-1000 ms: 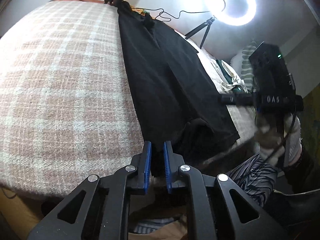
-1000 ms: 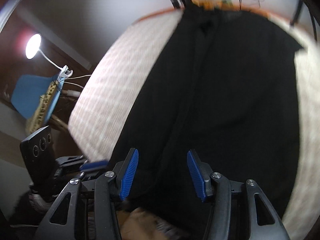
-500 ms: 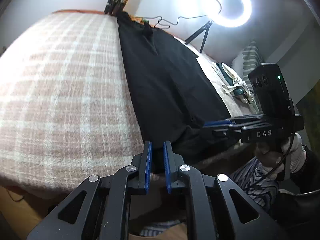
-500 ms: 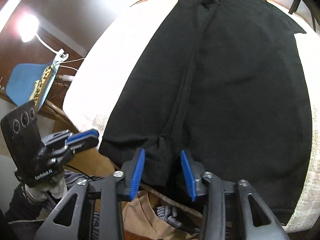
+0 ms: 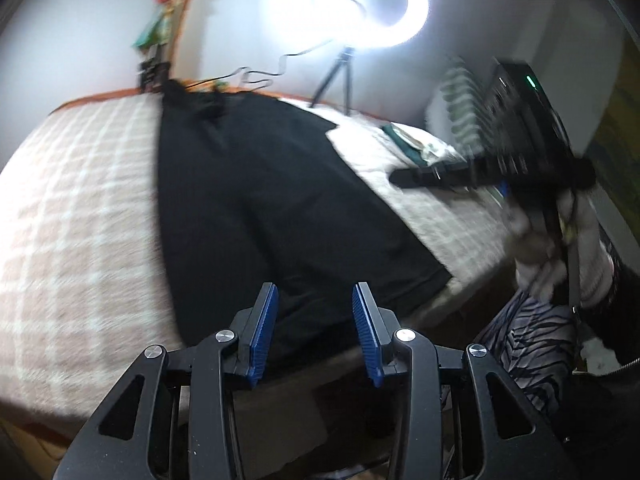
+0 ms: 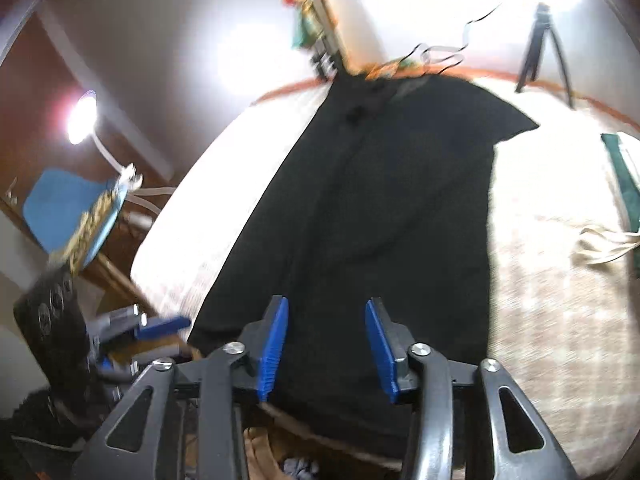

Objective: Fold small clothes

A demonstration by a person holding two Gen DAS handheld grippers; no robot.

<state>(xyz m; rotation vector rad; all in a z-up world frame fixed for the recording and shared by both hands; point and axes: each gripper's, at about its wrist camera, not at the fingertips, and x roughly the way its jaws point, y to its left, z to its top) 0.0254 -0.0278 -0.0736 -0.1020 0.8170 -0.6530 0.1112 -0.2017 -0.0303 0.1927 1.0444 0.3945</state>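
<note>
A black garment [image 5: 260, 200] lies spread lengthwise on the plaid bed cover [image 5: 80, 220], its near hem at the bed's front edge. My left gripper [image 5: 314, 312] hovers above that hem. Its jaws are opening, and nothing is pinched between the blue pads [image 5: 262, 332]. In the right wrist view the same garment [image 6: 380, 200] fills the middle. My right gripper [image 6: 326, 328] hangs over its near end, jaws opening, with the cloth below them and not gripped. Each gripper shows in the other's view: the right one [image 5: 460, 176] held by a gloved hand, the left one [image 6: 160, 324] blurred at the left.
A ring light [image 5: 360, 0] on a tripod [image 5: 340, 76] stands behind the bed. Green and white clothes [image 6: 600, 236] lie on the cover to the right. A blue chair [image 6: 60, 208] and a lamp [image 6: 82, 116] stand left of the bed. Patterned trousers [image 5: 528, 340] show at the right.
The left gripper was shut at the garment's hem and now stands open and higher. The right gripper narrowed at the hem, then widened and lifted away. The garment lies flat.
</note>
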